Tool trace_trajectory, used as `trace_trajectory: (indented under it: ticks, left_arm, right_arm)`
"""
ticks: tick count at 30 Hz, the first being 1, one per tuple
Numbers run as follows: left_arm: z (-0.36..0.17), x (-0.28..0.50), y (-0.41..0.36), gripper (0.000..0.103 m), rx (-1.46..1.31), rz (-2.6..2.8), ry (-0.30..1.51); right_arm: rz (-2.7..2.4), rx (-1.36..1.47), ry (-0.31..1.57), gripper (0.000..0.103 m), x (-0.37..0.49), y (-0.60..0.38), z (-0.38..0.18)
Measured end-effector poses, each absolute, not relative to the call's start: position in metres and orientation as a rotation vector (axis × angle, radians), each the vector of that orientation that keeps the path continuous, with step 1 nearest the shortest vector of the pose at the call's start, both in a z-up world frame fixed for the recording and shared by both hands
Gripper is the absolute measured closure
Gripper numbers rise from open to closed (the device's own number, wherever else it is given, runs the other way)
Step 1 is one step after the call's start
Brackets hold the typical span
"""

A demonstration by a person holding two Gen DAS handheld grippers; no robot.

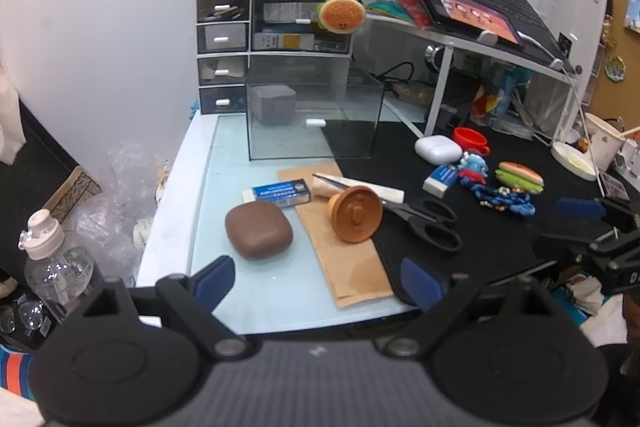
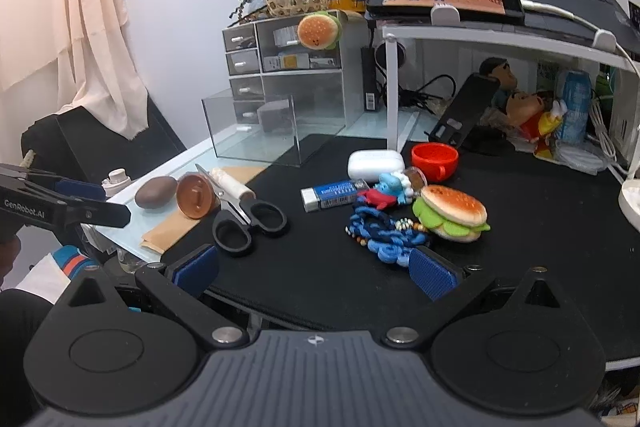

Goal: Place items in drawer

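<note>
Both tongs, left (image 1: 316, 277) and right (image 2: 316, 269), are spread wide and hold nothing. The clear drawer (image 1: 312, 123) sits pulled out, well beyond them, with maybe a grey box inside.

A plain white wall (image 1: 100, 7) stands behind the desk (image 1: 192, 195), whose pale glass top is partly covered by a black mat (image 2: 520, 227). A cream curtain (image 2: 92, 19) hangs at the left over a dark cabinet (image 2: 100, 143). A white metal shelf (image 2: 480, 43) spans the desk's right side. Light is even and soft.
</note>
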State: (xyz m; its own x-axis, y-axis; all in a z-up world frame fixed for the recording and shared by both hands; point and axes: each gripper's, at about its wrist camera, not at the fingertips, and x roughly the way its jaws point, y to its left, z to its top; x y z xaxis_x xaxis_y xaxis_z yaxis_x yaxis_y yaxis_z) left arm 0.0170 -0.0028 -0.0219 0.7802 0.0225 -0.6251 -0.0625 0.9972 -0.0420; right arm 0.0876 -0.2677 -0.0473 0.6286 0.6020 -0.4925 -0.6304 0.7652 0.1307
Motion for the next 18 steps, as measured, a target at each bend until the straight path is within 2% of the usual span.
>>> trace_trajectory:
  ticks: [18]
  left_arm:
    - [-0.0222, 0.0177, -0.0077, 0.011, -0.059, 0.021, 0.665]
  right_arm:
    - [0.694, -0.059, 0.546, 0.000, 0.0892, -0.2713, -0.0495]
